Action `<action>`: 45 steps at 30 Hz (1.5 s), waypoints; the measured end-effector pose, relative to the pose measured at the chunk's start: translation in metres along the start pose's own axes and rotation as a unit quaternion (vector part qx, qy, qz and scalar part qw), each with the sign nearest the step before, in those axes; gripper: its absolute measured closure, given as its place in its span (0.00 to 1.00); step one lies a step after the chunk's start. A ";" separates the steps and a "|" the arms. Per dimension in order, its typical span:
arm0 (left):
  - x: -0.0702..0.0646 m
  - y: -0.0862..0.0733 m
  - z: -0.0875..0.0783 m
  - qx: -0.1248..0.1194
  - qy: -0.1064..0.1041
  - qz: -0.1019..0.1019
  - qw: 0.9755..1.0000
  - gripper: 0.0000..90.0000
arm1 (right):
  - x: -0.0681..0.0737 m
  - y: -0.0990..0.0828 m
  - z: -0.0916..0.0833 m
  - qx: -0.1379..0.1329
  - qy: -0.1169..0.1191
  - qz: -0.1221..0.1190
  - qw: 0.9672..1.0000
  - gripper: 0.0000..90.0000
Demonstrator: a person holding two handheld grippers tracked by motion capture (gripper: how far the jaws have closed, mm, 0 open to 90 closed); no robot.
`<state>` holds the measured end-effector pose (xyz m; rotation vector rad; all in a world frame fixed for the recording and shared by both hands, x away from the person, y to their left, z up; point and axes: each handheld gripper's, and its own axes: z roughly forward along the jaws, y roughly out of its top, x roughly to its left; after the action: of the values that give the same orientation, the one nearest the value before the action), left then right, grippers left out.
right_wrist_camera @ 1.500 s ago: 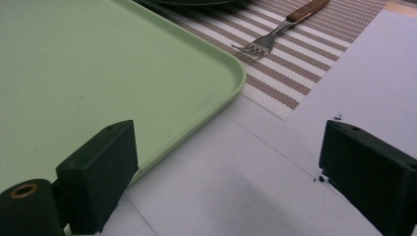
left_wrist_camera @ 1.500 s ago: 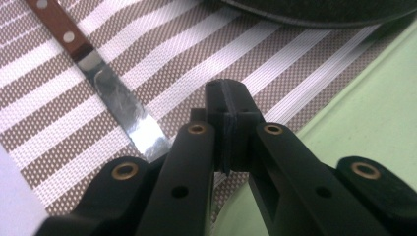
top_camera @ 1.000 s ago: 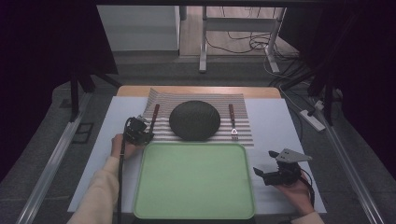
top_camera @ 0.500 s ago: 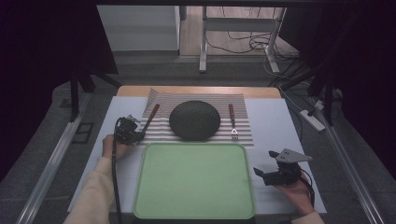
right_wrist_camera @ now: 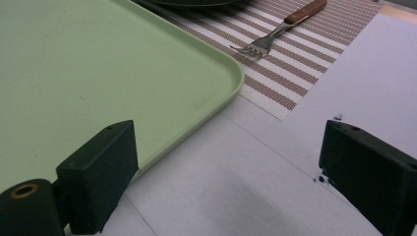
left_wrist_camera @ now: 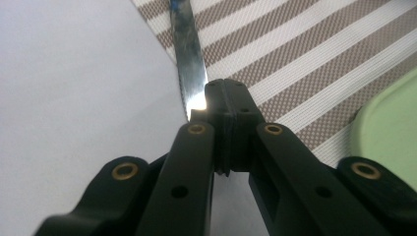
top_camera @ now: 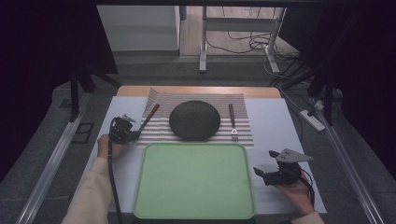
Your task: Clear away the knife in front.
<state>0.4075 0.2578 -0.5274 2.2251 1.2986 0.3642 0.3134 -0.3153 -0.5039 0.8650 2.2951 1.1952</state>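
Note:
A knife with a brown handle lies slanted at the left edge of the striped placemat. My left gripper is shut on the tip of its blade. In the left gripper view the shiny blade runs away from the closed jaws. A dark round plate sits mid-mat, with a fork to its right. My right gripper rests open beside the right edge of the green tray. Nothing is between its jaws.
The white table cover lies under the mat and the tray. In the right gripper view the tray's corner and the fork lie ahead. Floor rails and cables run beyond the table's sides.
My left gripper has moved left, and the knife's blade end has swung left with it, so the knife lies more slanted. The right gripper has stayed put.

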 end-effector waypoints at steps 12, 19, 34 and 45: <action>0.002 0.019 -0.012 -0.050 -0.002 0.004 0.999 0.99 | 0.001 -0.002 -0.001 -0.008 0.013 0.007 1.000 0.09; 0.008 0.031 -0.009 -0.067 -0.012 -0.004 0.998 0.99 | 0.000 -0.005 -0.006 -0.017 0.018 0.020 0.999 0.09; 0.037 0.079 0.013 -0.075 0.007 -0.020 0.997 0.99 | -0.001 -0.007 -0.008 -0.016 0.014 0.025 0.999 0.09; 0.046 0.102 0.060 -0.026 0.046 -0.006 0.999 0.99 | 0.000 -0.008 -0.007 -0.012 0.016 0.023 1.000 0.09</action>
<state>0.5331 0.2391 -0.5200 2.1784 1.3348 0.4947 0.3072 -0.3226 -0.5067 0.8994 2.2940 1.2620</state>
